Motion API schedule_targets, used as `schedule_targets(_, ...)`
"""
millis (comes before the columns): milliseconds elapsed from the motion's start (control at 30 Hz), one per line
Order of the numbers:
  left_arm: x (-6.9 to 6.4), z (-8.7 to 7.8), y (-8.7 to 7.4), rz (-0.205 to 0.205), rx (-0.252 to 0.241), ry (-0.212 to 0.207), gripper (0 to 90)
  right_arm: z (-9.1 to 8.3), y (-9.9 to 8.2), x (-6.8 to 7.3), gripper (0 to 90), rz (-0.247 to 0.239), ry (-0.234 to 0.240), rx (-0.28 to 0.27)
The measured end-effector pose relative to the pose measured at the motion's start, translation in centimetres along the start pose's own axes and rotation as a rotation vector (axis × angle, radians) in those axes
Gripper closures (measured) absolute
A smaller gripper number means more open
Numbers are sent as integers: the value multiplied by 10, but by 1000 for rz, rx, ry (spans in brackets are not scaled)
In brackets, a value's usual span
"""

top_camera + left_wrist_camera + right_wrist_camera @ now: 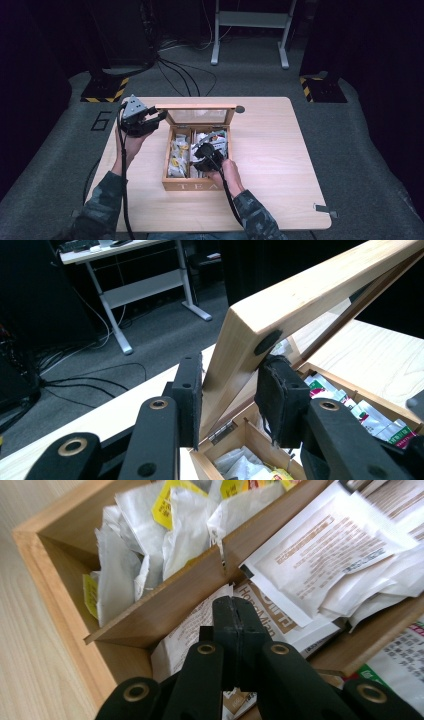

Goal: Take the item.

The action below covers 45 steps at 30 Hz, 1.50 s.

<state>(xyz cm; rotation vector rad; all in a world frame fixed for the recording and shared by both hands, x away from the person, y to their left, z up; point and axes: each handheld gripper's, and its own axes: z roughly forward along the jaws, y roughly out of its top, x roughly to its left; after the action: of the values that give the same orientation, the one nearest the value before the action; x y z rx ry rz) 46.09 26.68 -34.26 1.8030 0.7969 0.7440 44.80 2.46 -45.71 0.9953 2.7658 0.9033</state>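
Observation:
A wooden tea box (192,186) stands open mid-table, its glass-paned lid (200,107) raised. My left gripper (159,117) is shut on the lid's left corner. In the left gripper view the pads (192,390) press both faces of the lid (300,295), with my left gripper (230,385) around it. My right gripper (205,155) is down inside the box's right half. Its jaws (233,605) are pressed together over a printed sachet (260,610), beside the wooden divider (175,605). I cannot tell if a sachet is pinched. White sachets with yellow labels (165,525) fill the other compartment.
The box sits on a light wooden table (270,150) with bare wood to its right. A small dark disc (240,109) lies by the lid. Cables (185,75) cross the grey floor behind, near a white desk frame (250,30) and striped stand bases (105,90).

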Motion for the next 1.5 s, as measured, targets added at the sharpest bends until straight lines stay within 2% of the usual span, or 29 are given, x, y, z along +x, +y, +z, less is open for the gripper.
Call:
schedule_targets(67,0,0,0,-1,2,-1,632,-3,0,-1,900,-31,-6,-21)
schedule_targets(500,0,0,0,0,4,0,633,-27,-4,1,900,-30,-24,-129)
schedule_targets(700,0,0,0,1,4,0,633,-37,-6,-1,900,-51,-38,-184)
schedule_targets(1167,0,0,0,3,6,0,633,-64,-6,0,900,-41,-59,-253)
schedule_targets(1500,-1,0,0,1,5,0,633,-86,-10,-4,900,-32,-86,-302)
